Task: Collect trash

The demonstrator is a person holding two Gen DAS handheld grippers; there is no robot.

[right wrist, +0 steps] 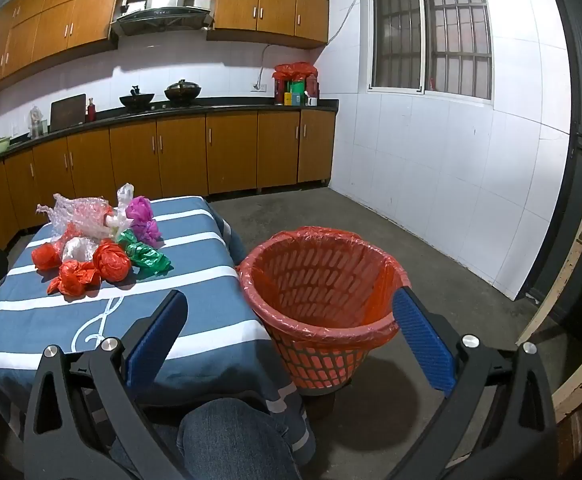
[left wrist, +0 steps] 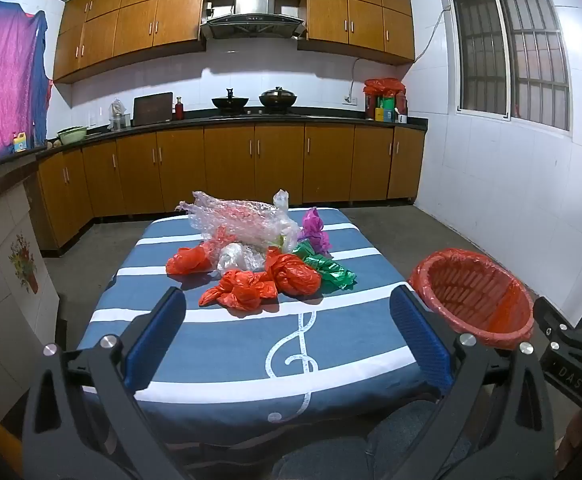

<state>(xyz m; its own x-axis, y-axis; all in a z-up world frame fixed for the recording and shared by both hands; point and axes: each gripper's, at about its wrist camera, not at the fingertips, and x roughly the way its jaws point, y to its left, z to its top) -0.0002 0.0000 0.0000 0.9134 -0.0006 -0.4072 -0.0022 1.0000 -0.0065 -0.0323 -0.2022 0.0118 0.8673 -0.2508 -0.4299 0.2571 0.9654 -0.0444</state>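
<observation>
While hovering level over the table (left wrist: 251,344), left gripper (left wrist: 287,312) and right gripper (right wrist: 291,320) gape wide, holding nothing.

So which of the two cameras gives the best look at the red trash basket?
The right wrist view: the red trash basket sits centre frame, showing its rim, plastic liner, empty inside and slatted wall. The left wrist view catches it only near the right edge, partly behind a gripper.

Glossy crumpled red plastic bags (left wrist: 257,282) and clear bubble wrap (left wrist: 239,220) lie on the matt striped blue cloth tabletop (left wrist: 227,344); at three o'clock, a red plastic lattice basket (right wrist: 323,304) with thin shiny liner.
</observation>
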